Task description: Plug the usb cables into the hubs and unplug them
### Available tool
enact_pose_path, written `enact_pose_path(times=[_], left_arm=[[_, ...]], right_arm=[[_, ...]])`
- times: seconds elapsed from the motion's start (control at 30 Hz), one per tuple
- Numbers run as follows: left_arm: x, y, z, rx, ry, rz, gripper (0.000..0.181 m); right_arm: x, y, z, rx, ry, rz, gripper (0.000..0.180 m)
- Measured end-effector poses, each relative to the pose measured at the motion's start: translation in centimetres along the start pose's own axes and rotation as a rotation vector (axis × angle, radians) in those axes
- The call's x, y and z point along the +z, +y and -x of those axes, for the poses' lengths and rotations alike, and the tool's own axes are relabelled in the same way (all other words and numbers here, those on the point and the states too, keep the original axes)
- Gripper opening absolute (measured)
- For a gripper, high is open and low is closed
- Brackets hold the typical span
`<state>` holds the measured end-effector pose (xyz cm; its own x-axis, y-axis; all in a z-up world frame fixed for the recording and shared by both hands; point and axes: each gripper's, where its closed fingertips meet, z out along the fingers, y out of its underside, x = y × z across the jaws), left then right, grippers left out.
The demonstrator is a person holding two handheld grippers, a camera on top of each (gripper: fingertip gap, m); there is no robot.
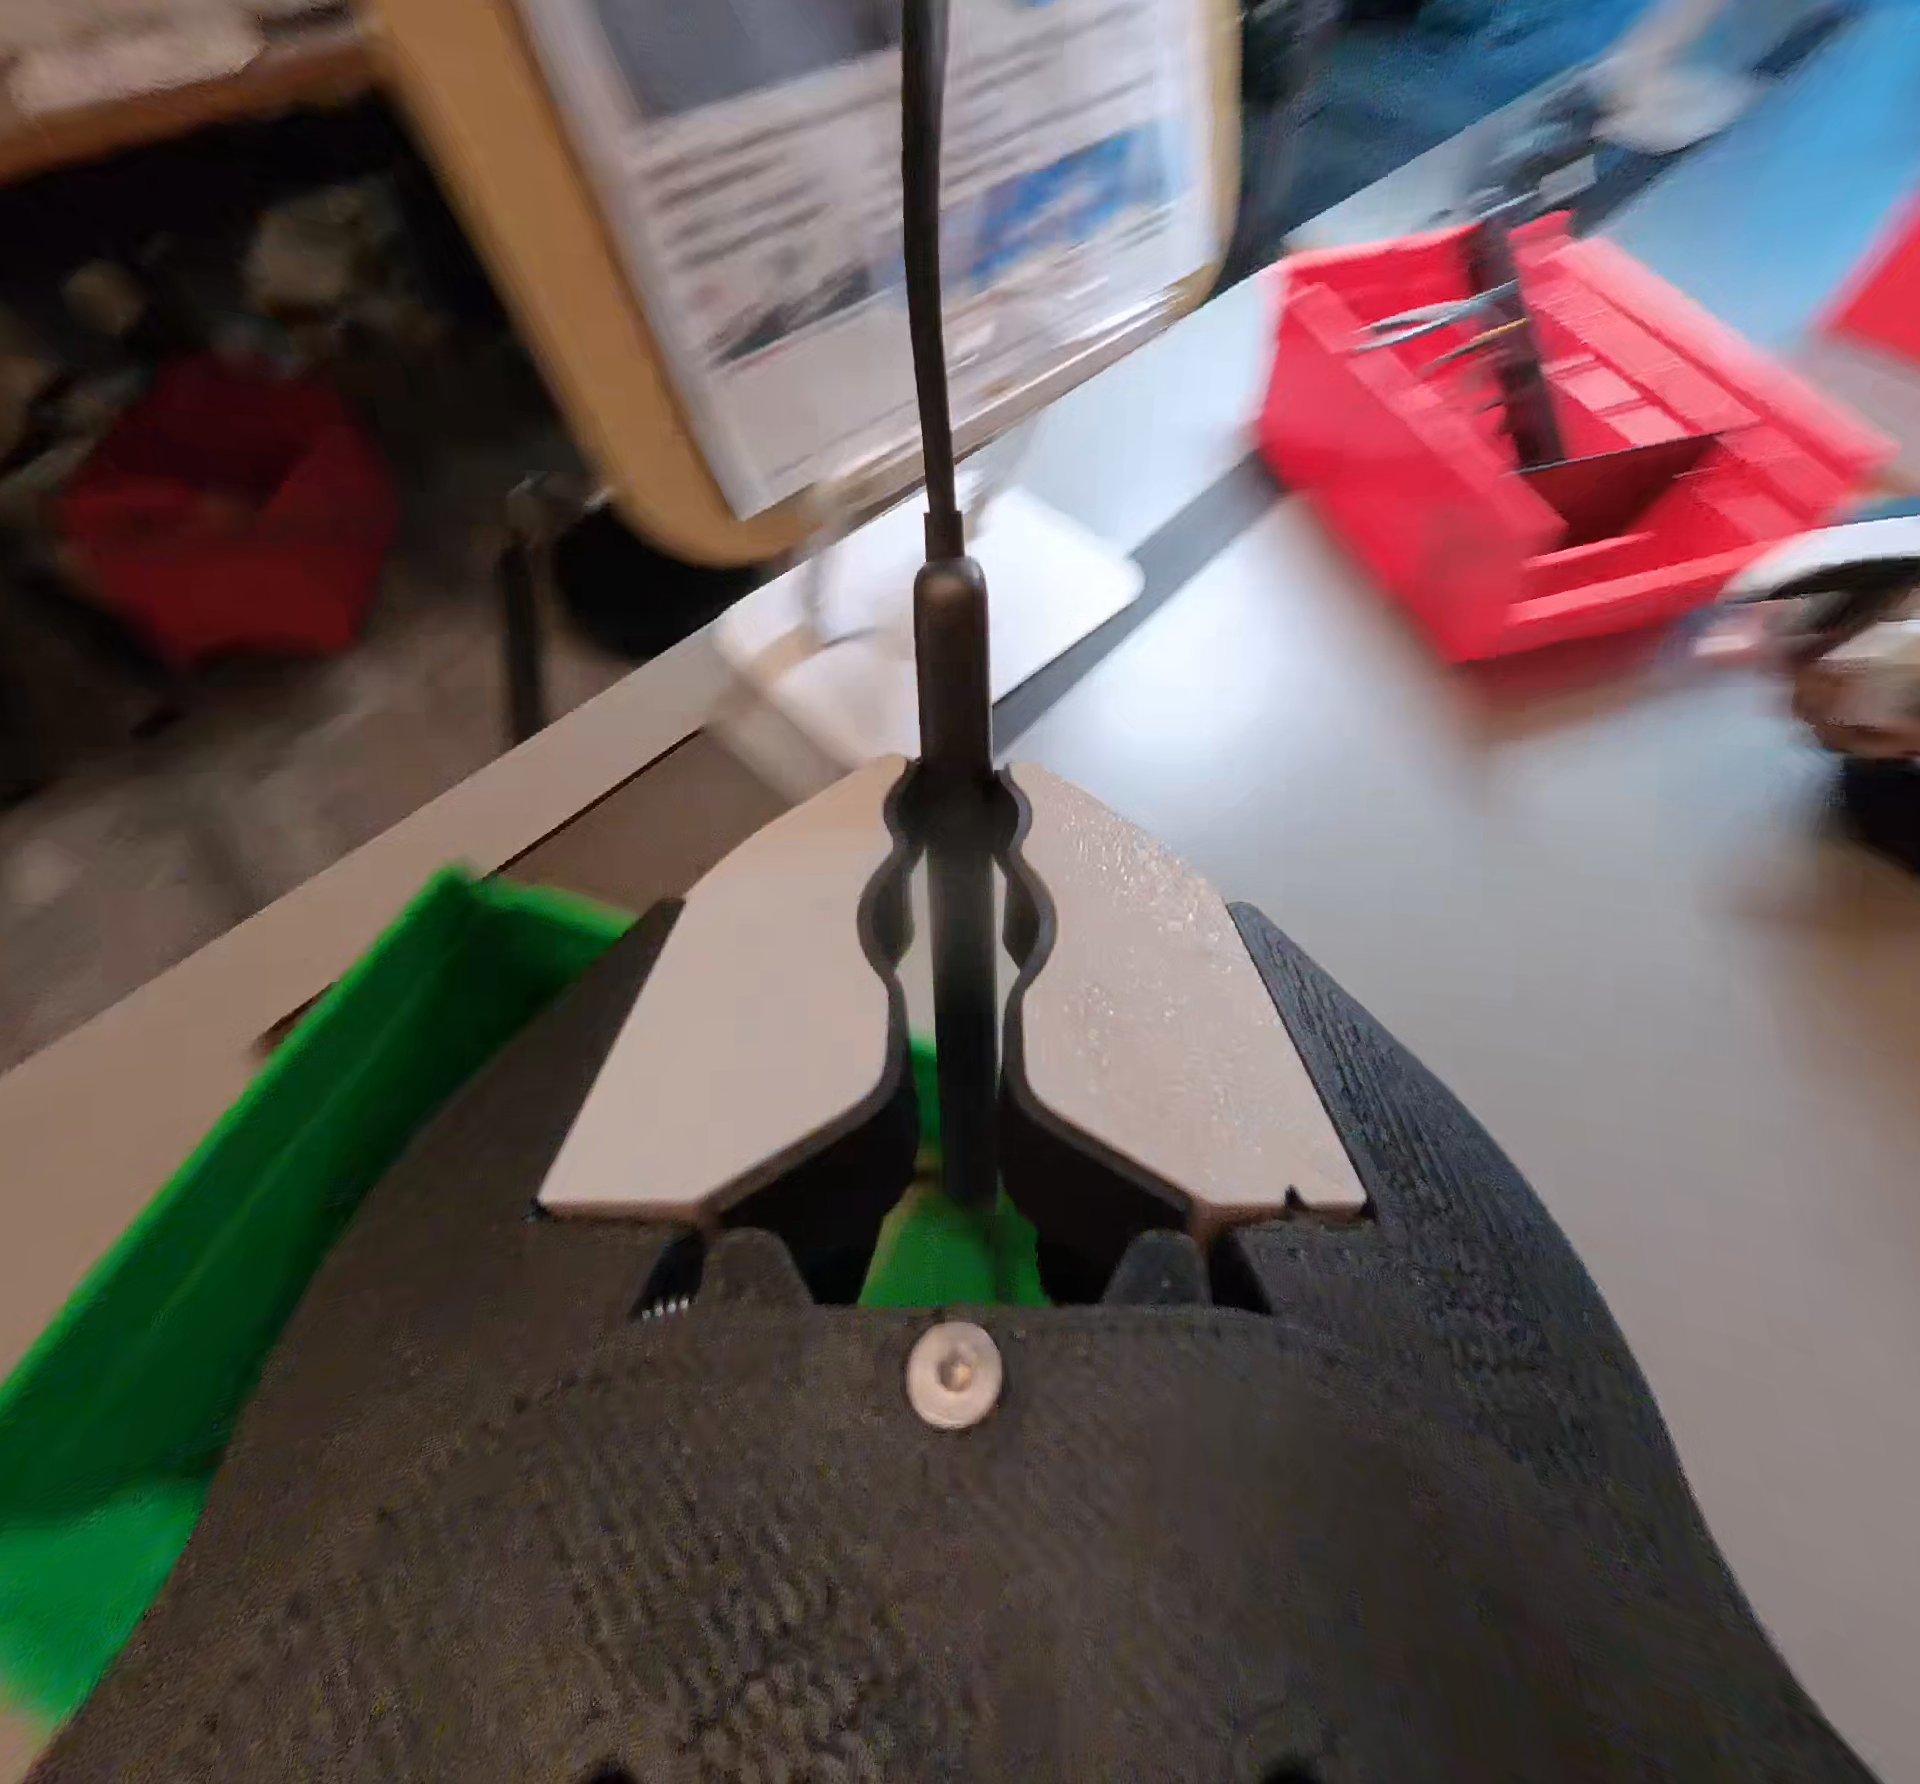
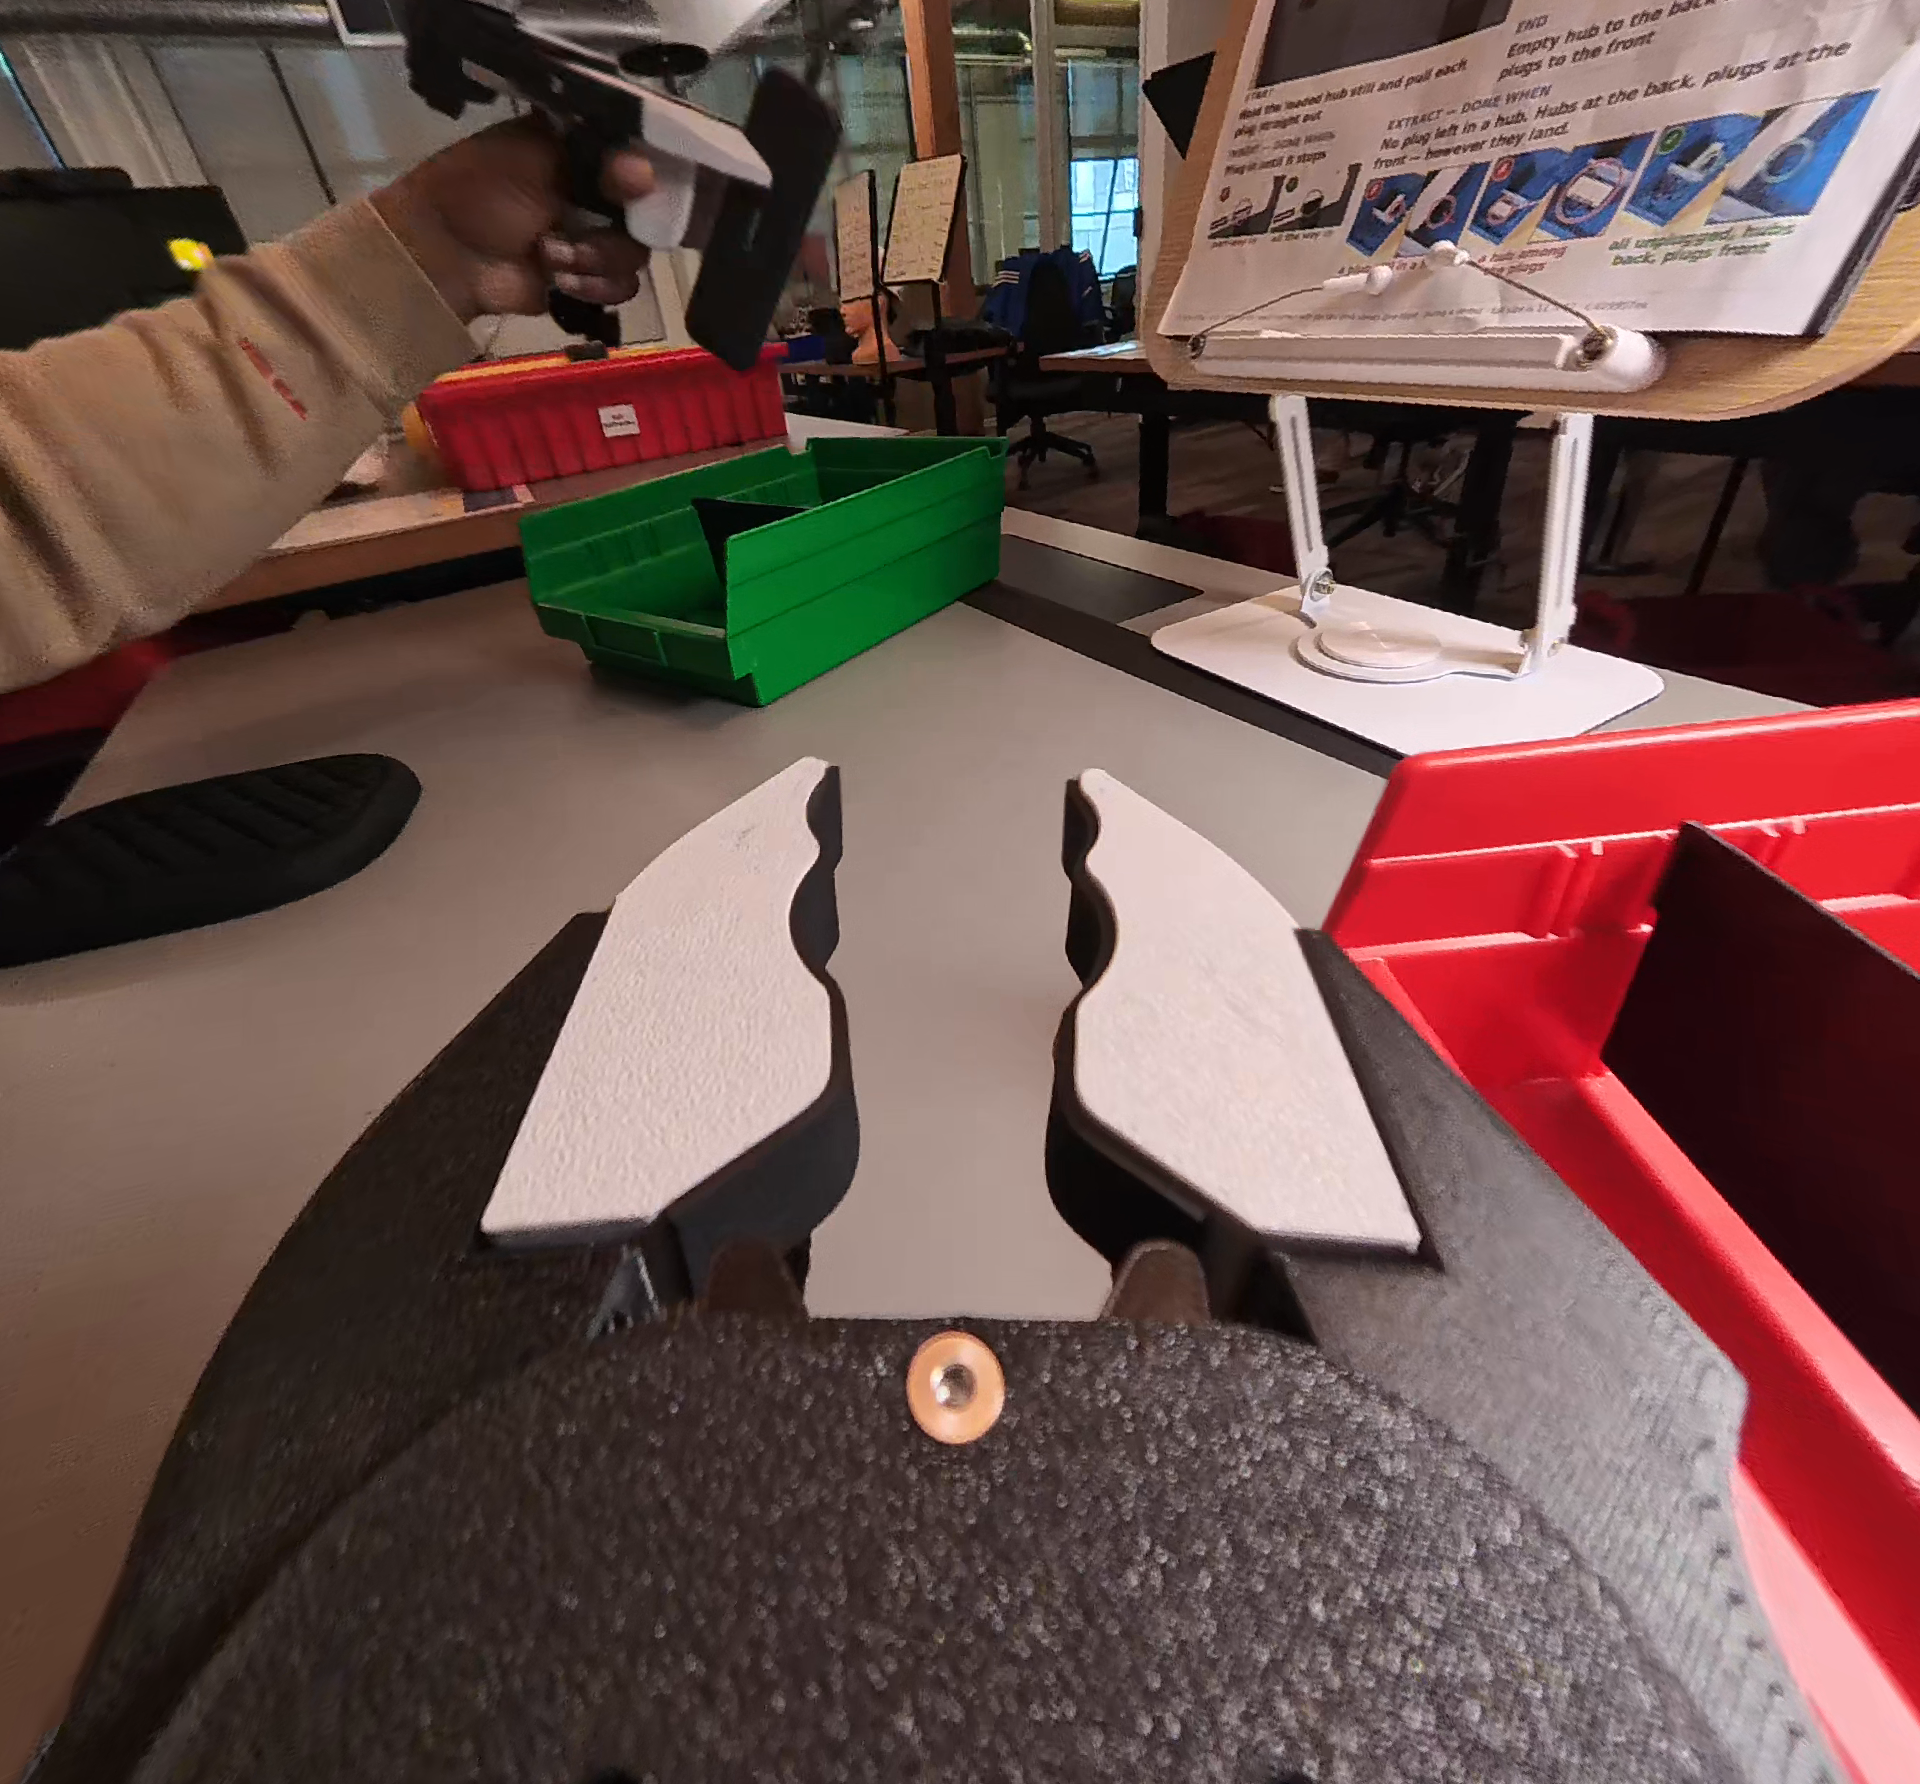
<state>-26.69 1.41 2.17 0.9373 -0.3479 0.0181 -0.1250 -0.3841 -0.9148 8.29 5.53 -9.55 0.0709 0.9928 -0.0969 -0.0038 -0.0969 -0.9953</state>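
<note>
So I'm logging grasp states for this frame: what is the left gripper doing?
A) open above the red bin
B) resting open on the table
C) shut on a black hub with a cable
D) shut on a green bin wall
C: the left gripper is clamped on a thin black hub whose cable runs away from it; the right wrist view shows it lifted above the green bin.

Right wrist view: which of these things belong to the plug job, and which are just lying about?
In the job:
- black hub, held up in the left gripper
- its cable
- green bin
- red bin
- right gripper, open and empty
- instruction sheet on its white stand

Lying about:
- black wrist rest
- red box on the far desk
</note>
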Motion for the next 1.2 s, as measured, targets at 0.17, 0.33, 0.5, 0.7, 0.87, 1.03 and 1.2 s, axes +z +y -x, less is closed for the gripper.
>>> enact_pose_path(times=[0.17,0.33,0.5,0.7,0.87,1.03,1.2], left_arm=[[0.1,-1.2,-14.4,-0.092,0.481,-0.278,0.012],[1.2,-0.9,-23.3,-0.230,0.818,-0.509,0.013],[3.6,0.9,-25.8,-0.291,0.872,-0.552,0.012],[5.1,2.5,-25.4,-0.348,0.856,-0.486,0.014],[6.0,5.5,-24.5,-0.195,0.810,-0.262,0.029],[7.3,7.6,-26.0,0.164,0.642,-0.169,0.027],[6.8,5.3,-25.1,0.548,0.247,-0.283,0.032]], right_arm=[[1.5,-0.7,2.6,-0.042,-0.057,0.011,0.041],[5.0,-4.1,9.1,-0.038,-0.265,0.003,0.048],[8.5,-2.4,13.5,0.092,-0.397,0.025,0.052],[8.3,-1.3,12.0,0.140,-0.334,-0.002,0.012],[5.5,-5.1,6.5,-0.005,-0.107,-0.104,0.012],[3.3,-5.4,1.7,-0.260,0.163,-0.022,0.012],[4.4,-1.1,1.7,-0.578,0.202,0.247,0.012]])
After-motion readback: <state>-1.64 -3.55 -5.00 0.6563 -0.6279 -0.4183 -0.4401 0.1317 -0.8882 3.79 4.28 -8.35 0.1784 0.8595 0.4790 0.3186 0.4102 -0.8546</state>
